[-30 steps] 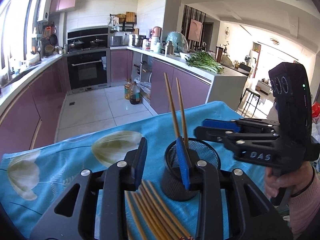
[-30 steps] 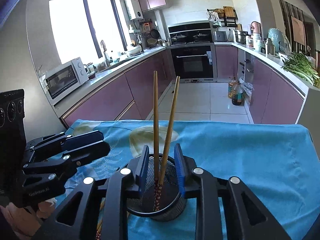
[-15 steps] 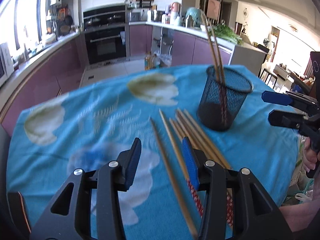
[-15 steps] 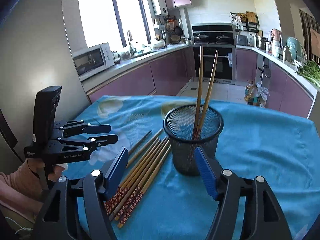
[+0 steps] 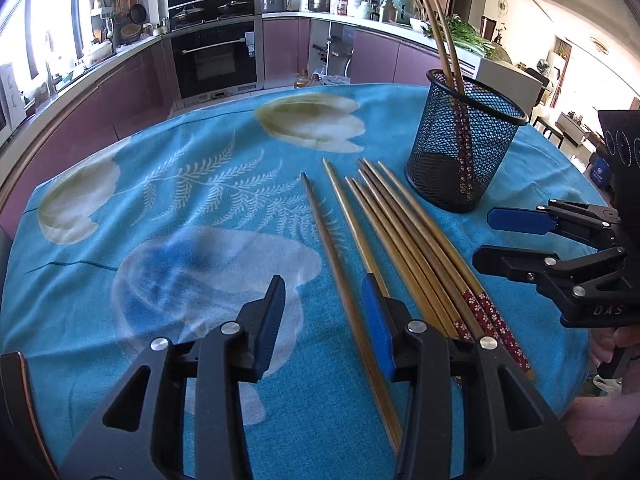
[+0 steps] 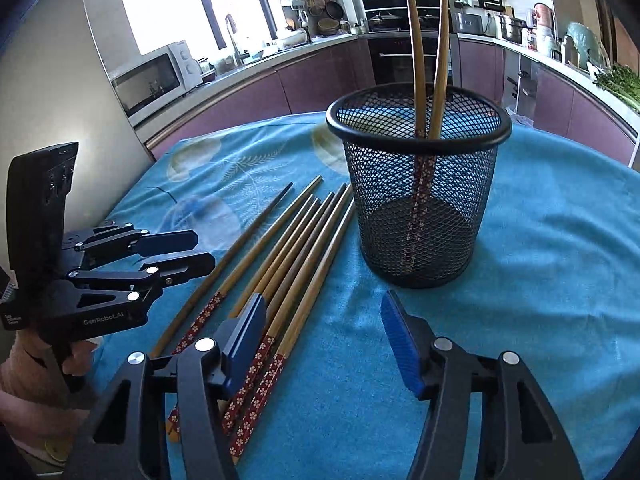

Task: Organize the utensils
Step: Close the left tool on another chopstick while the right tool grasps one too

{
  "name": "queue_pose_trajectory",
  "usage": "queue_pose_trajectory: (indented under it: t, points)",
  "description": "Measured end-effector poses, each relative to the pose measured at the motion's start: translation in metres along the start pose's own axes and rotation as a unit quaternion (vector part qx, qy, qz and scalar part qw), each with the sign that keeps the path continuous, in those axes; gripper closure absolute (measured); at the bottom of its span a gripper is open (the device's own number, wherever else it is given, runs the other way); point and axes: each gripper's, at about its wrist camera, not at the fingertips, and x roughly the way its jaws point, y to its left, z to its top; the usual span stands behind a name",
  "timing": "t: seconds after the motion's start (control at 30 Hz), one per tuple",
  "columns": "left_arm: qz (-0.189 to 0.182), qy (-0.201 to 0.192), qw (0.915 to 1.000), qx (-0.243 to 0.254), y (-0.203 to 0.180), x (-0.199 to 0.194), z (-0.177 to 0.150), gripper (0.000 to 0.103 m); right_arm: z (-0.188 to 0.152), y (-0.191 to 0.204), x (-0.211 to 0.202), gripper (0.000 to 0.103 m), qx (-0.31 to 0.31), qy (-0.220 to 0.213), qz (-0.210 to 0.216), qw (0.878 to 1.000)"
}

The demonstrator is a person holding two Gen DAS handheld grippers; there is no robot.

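Note:
A black mesh holder [image 5: 464,148] [image 6: 416,200] stands on the blue cloth with two chopsticks [image 5: 440,32] [image 6: 416,60] upright in it. Several loose chopsticks [image 5: 400,232] [image 6: 288,240] lie side by side to its left. My left gripper [image 5: 324,320] [image 6: 200,248] hovers low over them, its jaws closing. The leftmost chopstick [image 5: 332,252] lies under the gap, and the pads are not pressing on it. My right gripper [image 6: 324,340] [image 5: 488,240] sits in front of the holder, jaws closing. Its left finger is over the red patterned chopstick ends, and it grips nothing.
The table is covered by a blue floral cloth [image 5: 180,200] [image 6: 560,240]. Purple kitchen cabinets, an oven [image 5: 216,56] and a microwave [image 6: 152,76] stand behind. A person's hand holds each gripper handle at the near table edge.
Both grippers drew back from the mesh holder and sank toward the loose chopsticks. The right jaws, earlier around the two upright chopsticks, stand wider and hold nothing.

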Motion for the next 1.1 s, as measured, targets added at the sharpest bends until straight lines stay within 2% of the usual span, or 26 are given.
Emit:
queue_pose_trajectory:
  t: [0.13,0.7,0.83,0.9,1.1]
  points:
    - [0.001,0.008,1.0,0.005,-0.001,0.004,0.0,0.069,0.001,-0.001,0.007,0.061,0.007,0.009,-0.005,1.0]
    - [0.002,0.026,0.9996,0.014,-0.005,0.02,0.008,0.075,0.018,0.008,0.028,0.079,-0.013,0.025,-0.028,0.999]
    - [-0.002,0.029,0.9996,0.007,-0.003,0.025,0.013,0.082,0.023,0.007,0.032,0.086,-0.008,0.026,-0.028,0.999]
    - [-0.005,0.029,0.9996,0.004,-0.003,0.026,0.014,0.09,0.023,0.006,0.033,0.091,-0.003,0.026,-0.023,0.999]
    - [-0.012,0.026,0.9996,-0.009,-0.004,0.027,0.014,0.093,0.022,0.0,0.032,0.095,0.024,0.023,-0.005,0.999]
